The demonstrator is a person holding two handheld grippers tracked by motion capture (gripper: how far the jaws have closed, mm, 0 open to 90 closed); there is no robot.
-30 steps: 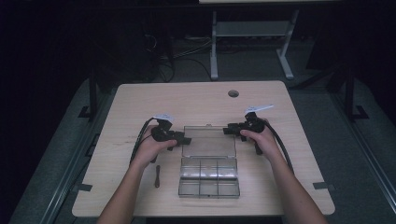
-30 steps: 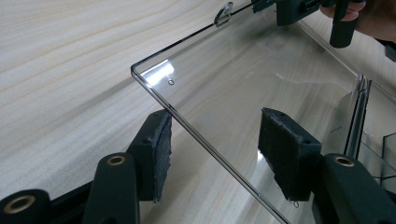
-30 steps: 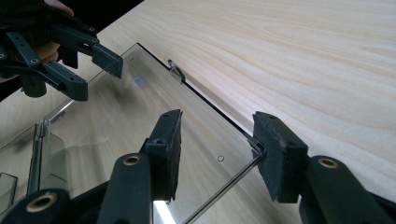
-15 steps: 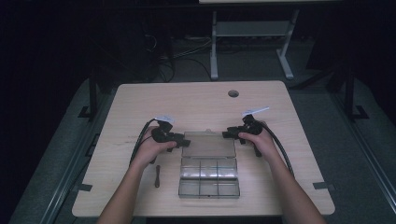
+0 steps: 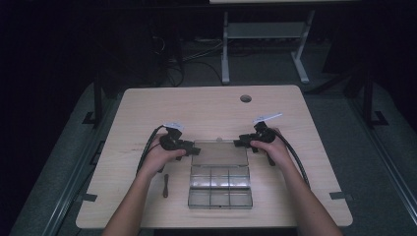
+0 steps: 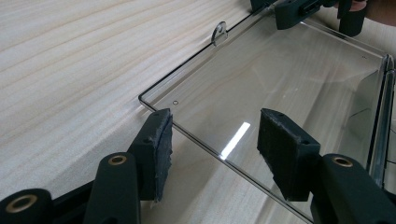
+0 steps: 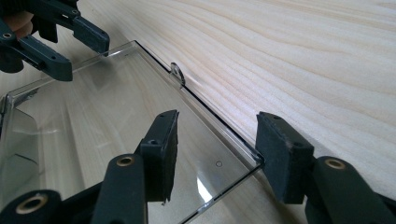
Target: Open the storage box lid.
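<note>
In the high view, a clear plastic box (image 5: 220,191) with small compartments is seen lying near the front of a wooden table (image 5: 206,105), its clear lid (image 5: 219,154) folded back flat on the tabletop behind it. The left gripper (image 5: 191,147) is held at the lid's left end and the right gripper (image 5: 239,143) at its right end, each in one of the person's hands, both pointing inward at the lid. A small dark tool (image 5: 165,185) is seen lying on the table just left of the box. A round hole (image 5: 246,98) is set in the tabletop farther back.

In the left gripper view, the left gripper (image 6: 214,140) is seen with its jaws standing apart, one on either side of a corner of the lid (image 6: 280,79); one pad lies just at the lid's edge, and no pinch on the plastic can be made out. A small latch tab (image 6: 218,32) stands on the lid's far edge. The right gripper (image 6: 322,11) is seen at the lid's opposite end.

In the right gripper view, the right gripper (image 7: 215,144) is seen with its jaws apart and the lid's (image 7: 107,112) corner between them; these jaws have just been opening. The right-hand pad sits against the corner's edge, the other is clear of it. The latch tab (image 7: 177,73) is seen on the edge beyond, and the left gripper (image 7: 65,39) at the far end.
</note>
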